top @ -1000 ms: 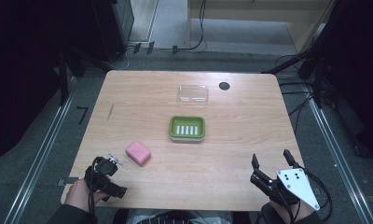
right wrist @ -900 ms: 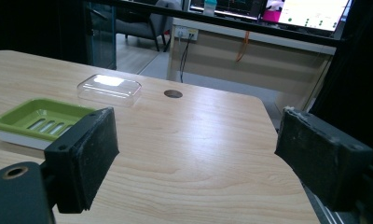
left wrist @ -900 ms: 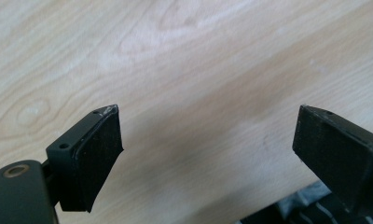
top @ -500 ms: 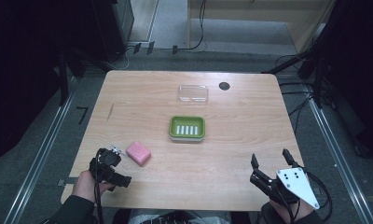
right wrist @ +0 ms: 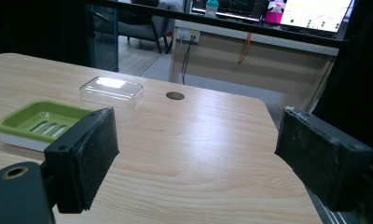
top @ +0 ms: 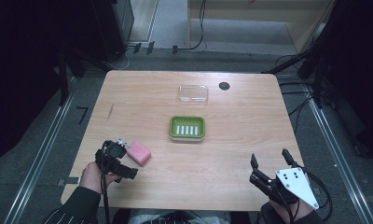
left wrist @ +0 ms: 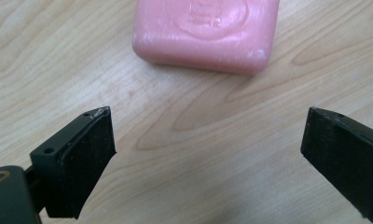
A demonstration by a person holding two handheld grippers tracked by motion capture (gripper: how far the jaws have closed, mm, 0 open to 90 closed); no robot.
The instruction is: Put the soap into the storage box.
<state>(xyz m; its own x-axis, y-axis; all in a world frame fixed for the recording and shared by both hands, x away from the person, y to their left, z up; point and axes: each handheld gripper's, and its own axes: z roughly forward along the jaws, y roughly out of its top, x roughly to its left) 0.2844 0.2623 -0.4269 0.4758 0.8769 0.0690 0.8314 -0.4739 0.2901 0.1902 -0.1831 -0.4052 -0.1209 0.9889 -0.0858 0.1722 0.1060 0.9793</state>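
Soap (top: pixel 138 153) left of dish (top: pixel 187 128)

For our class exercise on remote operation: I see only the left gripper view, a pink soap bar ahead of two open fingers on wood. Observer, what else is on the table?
Observer: A green soap dish sits mid-table, past the soap bar.
Operator: Anything beyond it?
Observer: A clear plastic lid lies farther back, apart from the dish, beside a round hole in the tabletop.
Operator: And the other gripper?
Observer: The right gripper is at the near right corner, open, holding nothing.
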